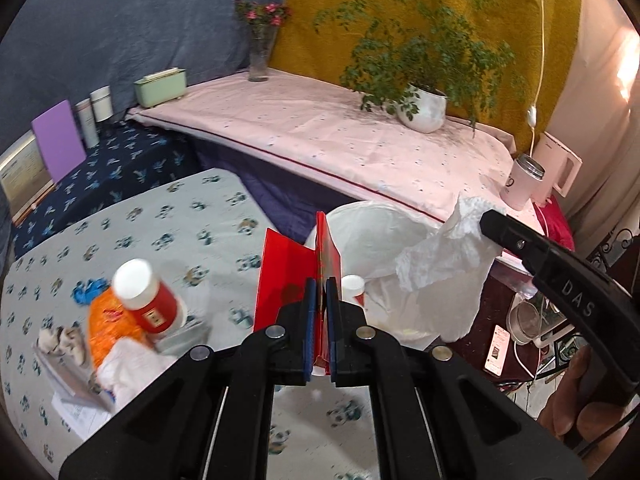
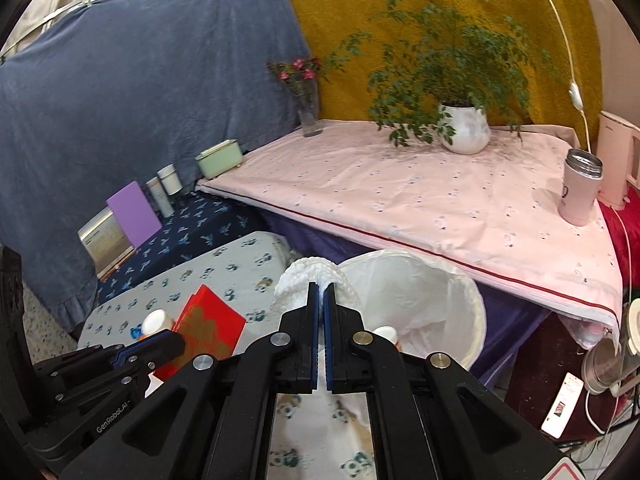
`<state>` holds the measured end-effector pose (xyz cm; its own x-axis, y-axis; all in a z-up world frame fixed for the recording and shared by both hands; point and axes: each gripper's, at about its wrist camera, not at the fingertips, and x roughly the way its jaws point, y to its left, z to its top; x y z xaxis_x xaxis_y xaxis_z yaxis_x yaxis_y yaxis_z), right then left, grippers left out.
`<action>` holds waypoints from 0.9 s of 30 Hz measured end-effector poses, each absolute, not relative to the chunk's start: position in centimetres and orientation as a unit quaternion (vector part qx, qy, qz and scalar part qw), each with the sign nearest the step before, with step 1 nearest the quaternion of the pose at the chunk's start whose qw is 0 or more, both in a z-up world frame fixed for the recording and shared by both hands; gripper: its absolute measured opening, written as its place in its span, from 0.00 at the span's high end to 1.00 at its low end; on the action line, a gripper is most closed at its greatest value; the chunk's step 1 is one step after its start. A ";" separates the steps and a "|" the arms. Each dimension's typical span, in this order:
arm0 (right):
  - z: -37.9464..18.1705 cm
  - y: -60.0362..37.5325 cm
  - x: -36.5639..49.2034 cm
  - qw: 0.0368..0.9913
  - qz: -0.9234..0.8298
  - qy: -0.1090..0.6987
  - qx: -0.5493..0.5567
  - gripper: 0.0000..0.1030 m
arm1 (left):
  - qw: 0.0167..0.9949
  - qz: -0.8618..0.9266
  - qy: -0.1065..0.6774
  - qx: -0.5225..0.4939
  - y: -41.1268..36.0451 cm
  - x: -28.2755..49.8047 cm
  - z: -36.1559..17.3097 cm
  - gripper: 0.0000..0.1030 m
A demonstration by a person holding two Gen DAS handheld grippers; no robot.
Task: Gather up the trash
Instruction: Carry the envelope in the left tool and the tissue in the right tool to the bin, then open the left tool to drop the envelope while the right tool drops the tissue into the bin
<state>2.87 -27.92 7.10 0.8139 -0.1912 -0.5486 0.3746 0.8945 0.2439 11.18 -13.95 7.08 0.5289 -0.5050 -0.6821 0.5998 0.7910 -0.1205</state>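
My left gripper [image 1: 320, 286] is shut on a red cardboard box [image 1: 286, 280] and holds it upright above the panda-print table, beside the white-lined trash bin [image 1: 372, 228]. My right gripper [image 2: 321, 290] is shut on a crumpled white tissue [image 2: 304, 276] at the bin's [image 2: 440, 280] near rim. In the left wrist view the tissue [image 1: 444, 256] hangs from the right gripper over the bin. A small red bottle with a white cap [image 1: 354, 286] lies inside the bin. The red box [image 2: 208, 324] and left gripper [image 2: 160, 346] show at lower left in the right wrist view.
On the panda-print table [image 1: 180, 216] lie a red bottle with a white cap [image 1: 146, 296], an orange wrapper [image 1: 108, 320], tissues [image 1: 124, 364] and papers. Behind is a pink-covered table [image 2: 400, 200] with a potted plant [image 2: 464, 128], vase [image 2: 308, 112] and pink tumbler [image 2: 580, 188].
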 end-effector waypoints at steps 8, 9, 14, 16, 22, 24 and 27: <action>5.8 -32.4 3.8 0.927 -0.178 0.273 0.184 0.98 | 0.849 -0.353 0.384 0.081 -20.2 13.5 5.5 0.95; 5.6 -32.8 4.0 0.926 -0.181 0.274 0.186 0.98 | 0.847 -0.356 0.387 0.083 -20.8 13.7 5.2 0.95; 4.7 -34.7 5.0 0.921 -0.187 0.282 0.194 0.98 | 0.834 -0.368 0.403 0.085 -23.9 15.4 3.6 0.93; 4.3 -35.2 5.5 0.919 -0.187 0.286 0.197 0.98 | 0.833 -0.366 0.406 0.084 -24.6 15.9 3.2 0.93; 3.6 -36.1 6.9 0.916 -0.185 0.292 0.202 0.97 | 0.837 -0.359 0.406 0.081 -25.5 17.0 2.7 0.64; 3.6 -36.1 7.3 0.917 -0.184 0.293 0.200 0.96 | 0.843 -0.352 0.398 0.078 -25.2 17.2 2.9 0.56; 3.6 -35.9 7.6 0.918 -0.186 0.289 0.196 0.86 | 0.852 -0.340 0.389 0.084 -24.7 17.4 3.0 0.45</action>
